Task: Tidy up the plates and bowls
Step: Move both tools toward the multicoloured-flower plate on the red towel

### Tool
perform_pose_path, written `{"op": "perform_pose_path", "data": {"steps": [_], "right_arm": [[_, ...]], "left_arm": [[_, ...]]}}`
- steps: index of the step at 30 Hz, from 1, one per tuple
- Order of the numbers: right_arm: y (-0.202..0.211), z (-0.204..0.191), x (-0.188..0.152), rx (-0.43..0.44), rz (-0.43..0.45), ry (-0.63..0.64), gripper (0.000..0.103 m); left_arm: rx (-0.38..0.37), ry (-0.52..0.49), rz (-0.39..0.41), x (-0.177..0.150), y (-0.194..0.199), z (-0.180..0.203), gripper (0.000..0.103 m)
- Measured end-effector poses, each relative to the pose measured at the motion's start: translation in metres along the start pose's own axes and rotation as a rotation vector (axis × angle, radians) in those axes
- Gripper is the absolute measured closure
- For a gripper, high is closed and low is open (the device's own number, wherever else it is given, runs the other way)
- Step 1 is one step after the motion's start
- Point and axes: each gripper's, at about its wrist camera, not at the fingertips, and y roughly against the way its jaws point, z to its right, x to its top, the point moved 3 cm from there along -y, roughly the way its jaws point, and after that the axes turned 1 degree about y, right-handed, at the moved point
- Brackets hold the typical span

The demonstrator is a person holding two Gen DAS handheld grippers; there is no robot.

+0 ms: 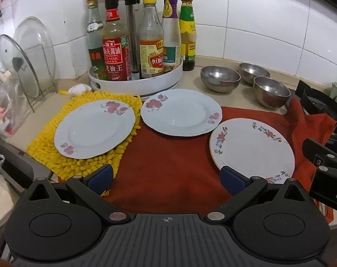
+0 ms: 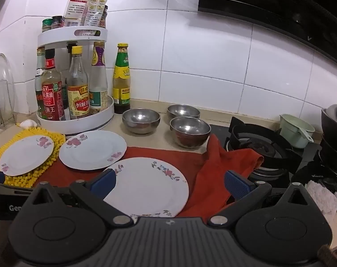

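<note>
Left claw [image 1: 166,178] wide open and empty, right claw [image 2: 169,183] likewise above flowered plate [image 2: 146,187], steel bowls [image 2: 190,131] beyond

There are three plates on the worktop: one with pink flowers [image 1: 94,129] beyond the left fingers, a second with pink flowers [image 1: 181,112] further ahead, and one with small coloured flowers [image 1: 253,148] just beside the right fingers of that gripper. Behind them stand three steel bowls [image 1: 220,79] [image 1: 254,73] [image 1: 271,92]. I count two cloths, one yellow mat [image 1: 46,151] and one red cloth [image 1: 168,166]. Two glass lids [image 1: 17,64] lean in a rack.
</note>
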Motion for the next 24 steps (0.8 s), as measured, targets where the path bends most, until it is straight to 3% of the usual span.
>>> {"op": "perform_pose_path", "data": {"steps": [24], "right_arm": [[-0.0021,-0.0015,-0.0047,0.005,-0.038,-0.002,0.003]], "left_arm": [[-0.003,-0.003,-0.001,-0.0033,0.0034,0.0024,0.001]]}}
